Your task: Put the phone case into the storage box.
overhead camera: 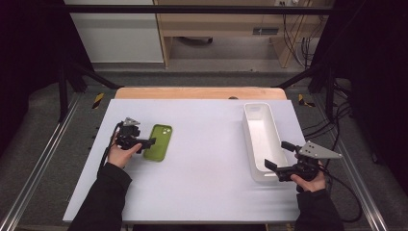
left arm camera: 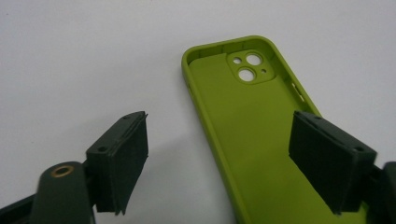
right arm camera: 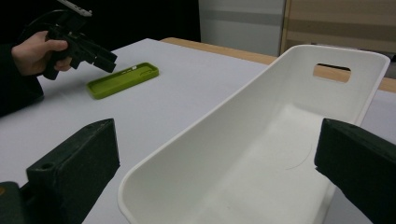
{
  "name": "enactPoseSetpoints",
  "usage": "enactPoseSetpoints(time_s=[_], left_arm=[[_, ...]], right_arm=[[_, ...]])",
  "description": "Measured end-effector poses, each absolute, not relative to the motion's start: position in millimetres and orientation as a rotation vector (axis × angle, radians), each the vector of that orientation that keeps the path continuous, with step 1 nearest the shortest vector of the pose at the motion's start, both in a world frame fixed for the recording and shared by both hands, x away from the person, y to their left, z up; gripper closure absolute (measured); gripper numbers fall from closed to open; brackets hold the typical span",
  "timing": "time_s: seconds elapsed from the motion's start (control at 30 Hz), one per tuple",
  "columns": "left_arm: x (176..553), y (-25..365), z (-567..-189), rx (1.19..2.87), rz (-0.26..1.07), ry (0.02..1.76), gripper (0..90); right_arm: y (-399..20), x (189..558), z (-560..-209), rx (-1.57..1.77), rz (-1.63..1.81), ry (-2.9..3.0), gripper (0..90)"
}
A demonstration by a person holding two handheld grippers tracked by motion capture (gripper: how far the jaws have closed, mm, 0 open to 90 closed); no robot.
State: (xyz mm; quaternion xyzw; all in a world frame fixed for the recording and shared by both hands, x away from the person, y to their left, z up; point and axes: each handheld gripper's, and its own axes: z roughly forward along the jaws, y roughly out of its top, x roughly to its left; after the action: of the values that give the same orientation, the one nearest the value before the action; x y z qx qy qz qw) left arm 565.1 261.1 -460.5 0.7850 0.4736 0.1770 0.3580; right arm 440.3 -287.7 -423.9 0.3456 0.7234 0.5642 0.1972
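A green phone case (overhead camera: 158,142) lies open side up on the white table, left of centre; its camera holes face away in the left gripper view (left arm camera: 252,140). My left gripper (overhead camera: 150,142) is open and straddles the case's near left edge, one jaw over the table and one over the case's inside (left arm camera: 219,163). A long white bin (overhead camera: 262,140) stands empty at the right. My right gripper (overhead camera: 279,156) is open at the bin's near end, its jaws on either side of the bin's rim (right arm camera: 196,135). The case (right arm camera: 122,79) and the left gripper (right arm camera: 105,60) also appear far off in the right gripper view.
The white tabletop (overhead camera: 207,163) is bare between the case and the bin. A wooden strip (overhead camera: 199,93) edges the far side. Metal frame rails (overhead camera: 38,159) run along both sides, with cables (overhead camera: 337,120) on the floor at the right.
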Motion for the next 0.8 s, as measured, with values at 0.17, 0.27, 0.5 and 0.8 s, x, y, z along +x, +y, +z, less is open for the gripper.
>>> enactPoseSetpoints(time_s=[0.17, 0.27, 0.5, 0.8], left_arm=[[565.0, 260.2, -463.0, 2.037, 0.467, 1.231, 26.5], [565.2, 259.2, -465.3, 2.040, 0.461, 1.240, 31.9], [564.8, 256.8, -466.9, 2.058, 0.471, 1.247, 43.0], [564.6, 255.3, -469.1, 2.079, 0.449, 1.258, 57.5]], right_arm=[[-287.4, 440.2, -423.8, 0.969, 1.583, 2.027, 0.5], [-287.4, 440.2, -423.8, 0.971, 1.584, 2.027, 0.5], [-287.4, 440.3, -423.8, 0.969, 1.583, 2.029, 0.5], [-287.8, 440.3, -423.7, 0.968, 1.582, 2.028, 0.5]])
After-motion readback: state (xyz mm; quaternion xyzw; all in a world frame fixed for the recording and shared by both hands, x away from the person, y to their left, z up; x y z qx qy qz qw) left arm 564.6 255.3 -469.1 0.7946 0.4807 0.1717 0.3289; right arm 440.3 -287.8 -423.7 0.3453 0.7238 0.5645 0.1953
